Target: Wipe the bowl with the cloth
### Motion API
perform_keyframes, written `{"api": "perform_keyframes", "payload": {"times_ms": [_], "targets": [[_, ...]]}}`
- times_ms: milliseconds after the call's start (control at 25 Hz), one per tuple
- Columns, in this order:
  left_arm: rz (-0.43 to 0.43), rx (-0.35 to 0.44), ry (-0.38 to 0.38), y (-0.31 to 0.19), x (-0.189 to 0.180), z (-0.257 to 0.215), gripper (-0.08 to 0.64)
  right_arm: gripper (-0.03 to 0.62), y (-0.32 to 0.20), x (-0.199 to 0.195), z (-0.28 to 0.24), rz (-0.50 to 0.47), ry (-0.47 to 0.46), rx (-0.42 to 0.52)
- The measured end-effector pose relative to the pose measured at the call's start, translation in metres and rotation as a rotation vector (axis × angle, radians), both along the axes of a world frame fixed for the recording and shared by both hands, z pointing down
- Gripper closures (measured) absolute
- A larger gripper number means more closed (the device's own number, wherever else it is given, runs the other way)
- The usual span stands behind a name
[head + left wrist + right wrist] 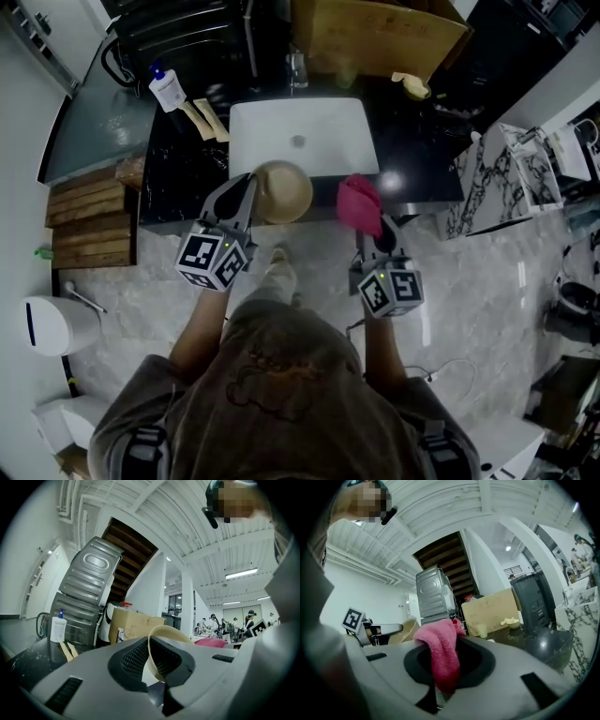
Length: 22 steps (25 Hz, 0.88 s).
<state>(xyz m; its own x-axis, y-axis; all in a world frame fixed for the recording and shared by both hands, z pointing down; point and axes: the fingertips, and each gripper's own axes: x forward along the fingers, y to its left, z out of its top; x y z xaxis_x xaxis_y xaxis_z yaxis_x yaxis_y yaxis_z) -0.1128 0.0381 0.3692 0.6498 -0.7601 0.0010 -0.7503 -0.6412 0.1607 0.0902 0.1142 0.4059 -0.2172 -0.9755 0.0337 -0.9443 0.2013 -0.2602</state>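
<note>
A tan bowl [281, 191] is held up in front of the white sink [258, 122], its rim pinched by my left gripper [247, 194], which is shut on it. In the left gripper view the bowl's rim [157, 641] runs between the jaws. A pink cloth [360, 203] hangs bunched from my right gripper [375, 234], which is shut on it; in the right gripper view the cloth [440, 653] fills the jaws. Bowl and cloth are a small gap apart, side by side above the counter's front edge.
A black counter [183, 178] surrounds the sink. A soap bottle [168, 90] and two wooden sticks [208, 119] lie left of it, a cardboard box [375, 36] behind, a small yellowish dish [413, 86] at back right. Wooden slats [89, 220] sit left.
</note>
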Motion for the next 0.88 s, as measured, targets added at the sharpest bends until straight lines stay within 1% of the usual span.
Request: {"api": "perform_keyframes", "payload": {"times_ms": [160, 400, 680, 880], "targets": [[0.003, 0.001, 0.004, -0.033, 0.008, 0.003, 0.534, 0.549, -0.031, 0.007, 0.003, 0.001, 0.003, -0.003], [0.022, -0.003, 0.016, -0.098, 0.025, 0.006, 0.534, 0.549, -0.090, 0.014, 0.000, -0.009, 0.018, -0.011], [0.053, -0.015, -0.022, -0.166, 0.036, 0.019, 0.534, 0.549, -0.160, 0.015, -0.006, -0.027, 0.049, -0.013], [0.104, -0.051, -0.039, -0.194, 0.044, 0.027, 0.534, 0.549, -0.197, 0.018, -0.010, -0.053, 0.079, -0.010]]}}
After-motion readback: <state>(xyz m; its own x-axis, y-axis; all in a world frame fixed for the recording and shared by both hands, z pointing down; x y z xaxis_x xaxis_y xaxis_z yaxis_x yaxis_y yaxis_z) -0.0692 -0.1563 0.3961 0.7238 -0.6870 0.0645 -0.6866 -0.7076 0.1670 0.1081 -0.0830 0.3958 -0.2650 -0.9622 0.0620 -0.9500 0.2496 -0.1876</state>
